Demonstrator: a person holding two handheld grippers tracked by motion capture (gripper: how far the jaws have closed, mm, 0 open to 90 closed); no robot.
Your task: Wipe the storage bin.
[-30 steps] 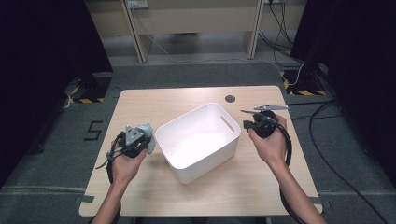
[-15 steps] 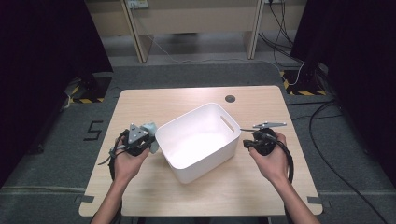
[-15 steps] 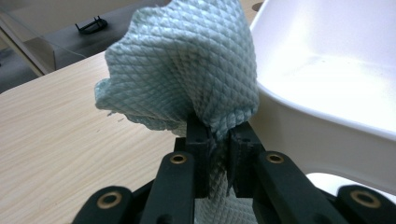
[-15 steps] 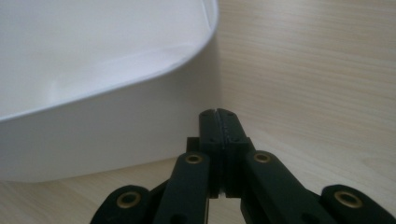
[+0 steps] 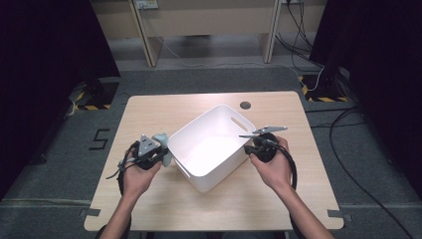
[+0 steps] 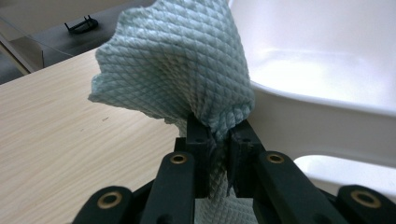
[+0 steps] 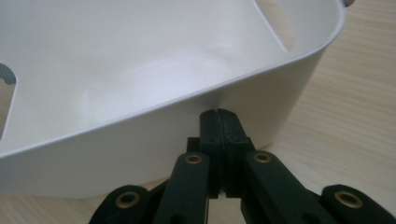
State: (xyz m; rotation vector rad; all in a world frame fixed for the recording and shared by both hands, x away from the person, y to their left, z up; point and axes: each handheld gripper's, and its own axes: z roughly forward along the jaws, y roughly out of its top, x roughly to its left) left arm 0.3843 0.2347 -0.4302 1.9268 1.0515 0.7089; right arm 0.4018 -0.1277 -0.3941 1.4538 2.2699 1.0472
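A white plastic bin (image 5: 211,147) with handle slots stands empty in the middle of the wooden table (image 5: 149,112). My left gripper (image 5: 158,153) sits just left of the bin, shut on a pale blue textured cloth (image 6: 180,65) that bunches up above its jaws; the same cloth (image 5: 161,142) pokes up beside the bin's left wall. The bin wall (image 6: 327,98) is right next to it. My right gripper (image 5: 247,148) is at the bin's right side, jaws shut with nothing between them. Its tips (image 7: 219,116) are right up against the bin's outer wall (image 7: 140,154).
A small dark round hole (image 5: 245,105) lies in the table near its far edge. Cables trail from both grippers. Wooden furniture legs and floor cables (image 5: 318,59) lie beyond the table.
My right hand has come toward me and down along the bin's right side, ending with its tips at the bin's wall. The left hand with the cloth has stayed in place.
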